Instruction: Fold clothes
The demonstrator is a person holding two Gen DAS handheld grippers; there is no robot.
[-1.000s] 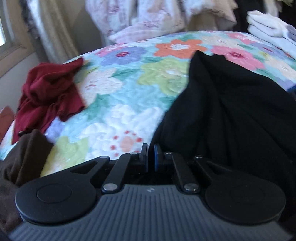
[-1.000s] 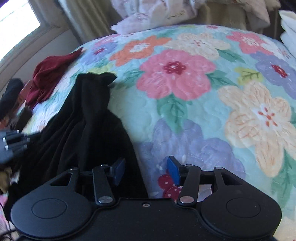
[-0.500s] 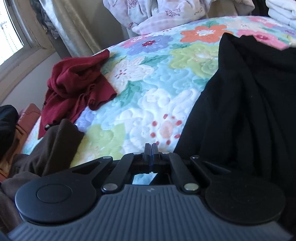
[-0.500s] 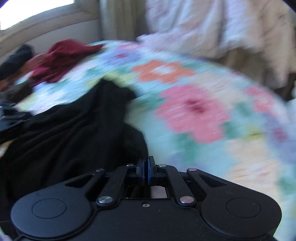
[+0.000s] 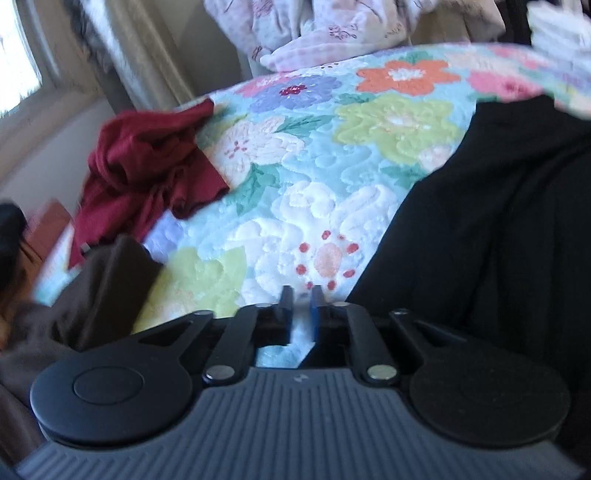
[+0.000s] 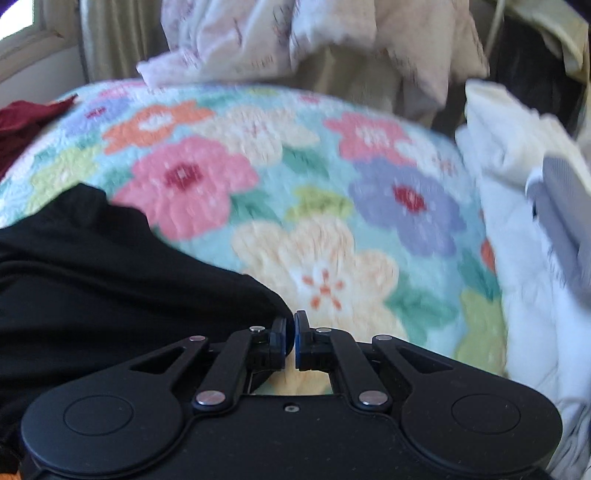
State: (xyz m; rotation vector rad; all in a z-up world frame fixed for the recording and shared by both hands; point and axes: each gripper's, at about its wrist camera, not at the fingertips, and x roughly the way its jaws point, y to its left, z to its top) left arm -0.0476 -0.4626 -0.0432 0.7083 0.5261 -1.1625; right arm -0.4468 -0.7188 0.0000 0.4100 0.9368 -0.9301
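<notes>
1. Nearest us, the left gripper [image 5: 299,310] has its fingers a narrow gap apart with only quilt showing between them; the black garment [image 5: 498,229] lies at its 3 o'clock.
2. The right gripper [image 6: 294,339] shows fingers nearly touching, a slim gap between, right at the garment's edge [image 6: 110,280]; we cannot tell whether cloth is caught.
3. We see no containers; the bed's floral quilt [image 6: 317,258] carries everything.
4. At 10 o'clock on the left view lie a brown garment [image 5: 92,295] and, farther, a crumpled red garment [image 5: 155,173] near the bed's edge.
5. At 3 o'clock on the right view sits white folded laundry [image 6: 517,206].
6. Farthest, pale bedding [image 5: 314,33] and a curtain [image 5: 136,55].
</notes>
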